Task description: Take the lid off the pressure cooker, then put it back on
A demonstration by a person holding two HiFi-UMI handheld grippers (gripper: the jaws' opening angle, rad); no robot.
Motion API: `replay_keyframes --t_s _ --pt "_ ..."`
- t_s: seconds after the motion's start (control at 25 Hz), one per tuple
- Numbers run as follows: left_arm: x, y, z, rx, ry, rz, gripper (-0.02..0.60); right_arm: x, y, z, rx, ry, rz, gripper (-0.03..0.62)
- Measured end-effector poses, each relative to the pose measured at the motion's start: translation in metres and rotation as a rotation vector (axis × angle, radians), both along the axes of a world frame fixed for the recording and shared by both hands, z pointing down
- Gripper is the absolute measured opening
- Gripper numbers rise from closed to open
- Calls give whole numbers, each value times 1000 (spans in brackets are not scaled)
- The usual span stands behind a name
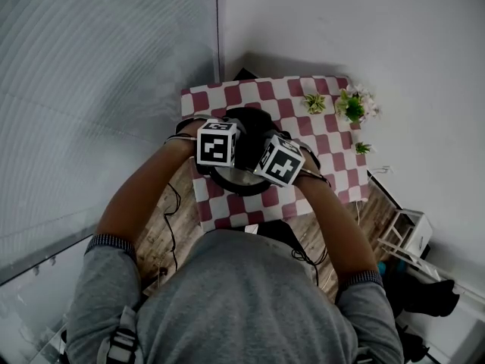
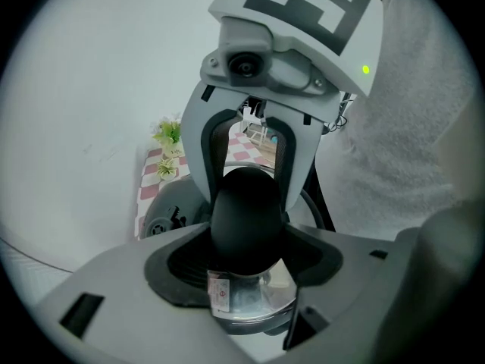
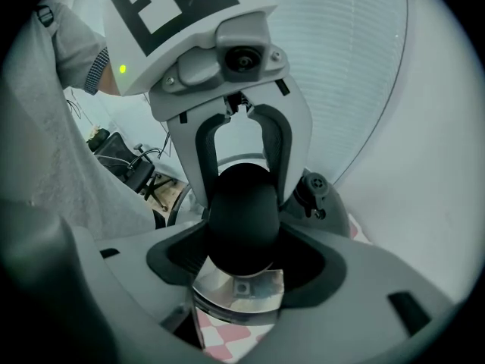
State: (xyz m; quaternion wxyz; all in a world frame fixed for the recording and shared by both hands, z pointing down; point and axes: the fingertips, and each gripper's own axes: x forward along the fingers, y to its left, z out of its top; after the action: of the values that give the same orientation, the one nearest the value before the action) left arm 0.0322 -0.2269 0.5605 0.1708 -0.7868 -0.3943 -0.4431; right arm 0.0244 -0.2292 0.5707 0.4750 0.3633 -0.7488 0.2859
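Left gripper (image 2: 246,237) up close: jaws sit either side of the black rounded handle (image 2: 244,203), and the pads look pressed onto it, so clamped rather than hovering. Right gripper (image 3: 242,237) is the same from the opposite side, closed on that same handle. Each gripper view shows the other gripper right behind the handle. Shiny steel pot wall (image 2: 250,298) sits directly under the handle.

Pressure cooker (image 1: 239,179) stands on the red-checked cloth (image 1: 326,139), under both marker cubes in the head view. Dark domed lid (image 3: 331,197) with its valve lies just beyond the jaws, on the far side from the person. It's off to the left in the left gripper view and to the right in the right one. Looks seated on the pot; can't tell if locked.

My read: this is handle work on the lid, but I can't call whether it's coming off or going back on. To do it well:
- Move both grippers as one unit, lid level, no side load from one hand.
- Turn about the pot's centre, not about the handle.
- Watch the cloth; the pot could skate on it.
- Don't loosen grip until the lid sits flat all round.
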Motion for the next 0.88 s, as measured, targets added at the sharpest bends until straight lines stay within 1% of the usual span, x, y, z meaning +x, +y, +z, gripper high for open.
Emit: replay_keyframes --t_s 0.12,0.24,0.52,0.88 --pt "0 1 -1 -13 -12 -41 302 -3 0 0 -6 -16 -49 293" --pt "1 0 -3 -23 -27 -92 302 -2 -1 -1 -28 -2 -111 293" --pt "3 -2 -2 -29 -33 -201 302 -1 0 1 -65 26 -254 295" --pt "5 -3 -4 -22 -61 -393 302 1 0 -1 -55 27 -481 296"
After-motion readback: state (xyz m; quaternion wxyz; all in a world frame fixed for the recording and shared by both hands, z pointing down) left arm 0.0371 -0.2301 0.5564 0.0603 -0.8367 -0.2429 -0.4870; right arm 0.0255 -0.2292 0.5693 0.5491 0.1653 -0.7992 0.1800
